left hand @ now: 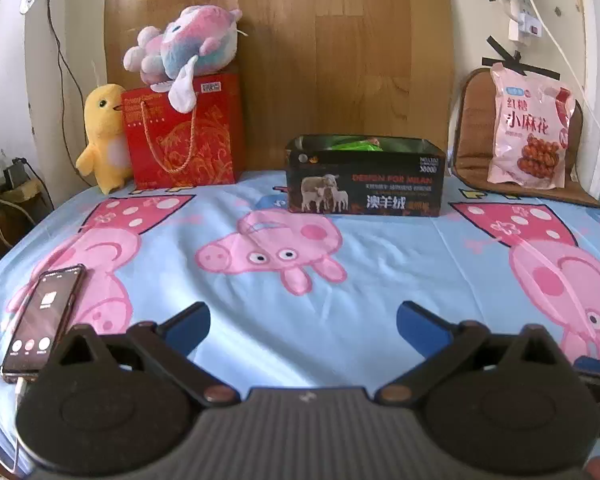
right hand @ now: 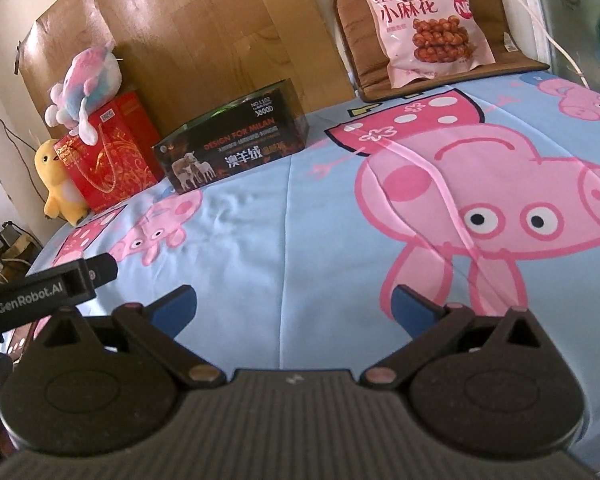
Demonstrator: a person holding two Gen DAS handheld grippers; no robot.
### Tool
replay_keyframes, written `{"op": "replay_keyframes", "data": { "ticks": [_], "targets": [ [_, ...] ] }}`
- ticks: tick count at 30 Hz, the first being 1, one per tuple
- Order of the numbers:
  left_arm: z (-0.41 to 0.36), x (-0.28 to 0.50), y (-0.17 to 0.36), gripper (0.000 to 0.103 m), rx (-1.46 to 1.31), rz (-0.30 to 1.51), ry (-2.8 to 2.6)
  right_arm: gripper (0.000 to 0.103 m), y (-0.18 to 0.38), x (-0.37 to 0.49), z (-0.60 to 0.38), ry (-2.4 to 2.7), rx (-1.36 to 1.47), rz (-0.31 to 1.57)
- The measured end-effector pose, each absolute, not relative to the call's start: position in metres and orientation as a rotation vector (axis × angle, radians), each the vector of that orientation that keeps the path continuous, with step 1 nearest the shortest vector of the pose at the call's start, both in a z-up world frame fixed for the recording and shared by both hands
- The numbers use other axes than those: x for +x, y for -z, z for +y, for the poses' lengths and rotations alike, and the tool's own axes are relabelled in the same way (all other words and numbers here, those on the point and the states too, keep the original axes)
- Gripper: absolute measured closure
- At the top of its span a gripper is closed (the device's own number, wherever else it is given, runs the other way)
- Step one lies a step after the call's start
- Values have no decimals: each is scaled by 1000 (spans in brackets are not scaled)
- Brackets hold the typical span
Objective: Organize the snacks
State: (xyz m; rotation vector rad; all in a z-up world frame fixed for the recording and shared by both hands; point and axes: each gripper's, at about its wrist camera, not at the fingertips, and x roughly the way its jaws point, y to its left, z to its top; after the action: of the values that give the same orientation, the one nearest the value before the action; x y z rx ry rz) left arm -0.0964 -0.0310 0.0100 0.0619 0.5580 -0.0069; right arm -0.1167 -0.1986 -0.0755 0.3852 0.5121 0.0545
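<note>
A pink snack bag (left hand: 530, 128) leans on a brown cushion at the back right; it also shows in the right wrist view (right hand: 422, 20). A dark open box (left hand: 364, 176) with sheep pictures stands at the back middle, with green packets inside; it also shows in the right wrist view (right hand: 236, 140). My left gripper (left hand: 303, 326) is open and empty, low over the blue cartoon sheet, well short of the box. My right gripper (right hand: 295, 306) is open and empty over the sheet. The left gripper's side shows in the right wrist view (right hand: 60, 286).
A red gift bag (left hand: 182, 132) with a pastel plush (left hand: 184, 46) on top and a yellow plush (left hand: 104, 136) stand at the back left. A phone (left hand: 44, 320) lies on the sheet (left hand: 300, 248) at the near left. Cables hang on the right wall.
</note>
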Motion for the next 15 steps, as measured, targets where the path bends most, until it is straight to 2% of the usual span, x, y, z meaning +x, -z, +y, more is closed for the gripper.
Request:
{"op": "replay_keyframes", "data": {
  "ticks": [15],
  "targets": [
    [-32, -94, 5, 0, 66, 625, 32, 0, 75, -117, -201, -14, 378, 496]
  ]
}}
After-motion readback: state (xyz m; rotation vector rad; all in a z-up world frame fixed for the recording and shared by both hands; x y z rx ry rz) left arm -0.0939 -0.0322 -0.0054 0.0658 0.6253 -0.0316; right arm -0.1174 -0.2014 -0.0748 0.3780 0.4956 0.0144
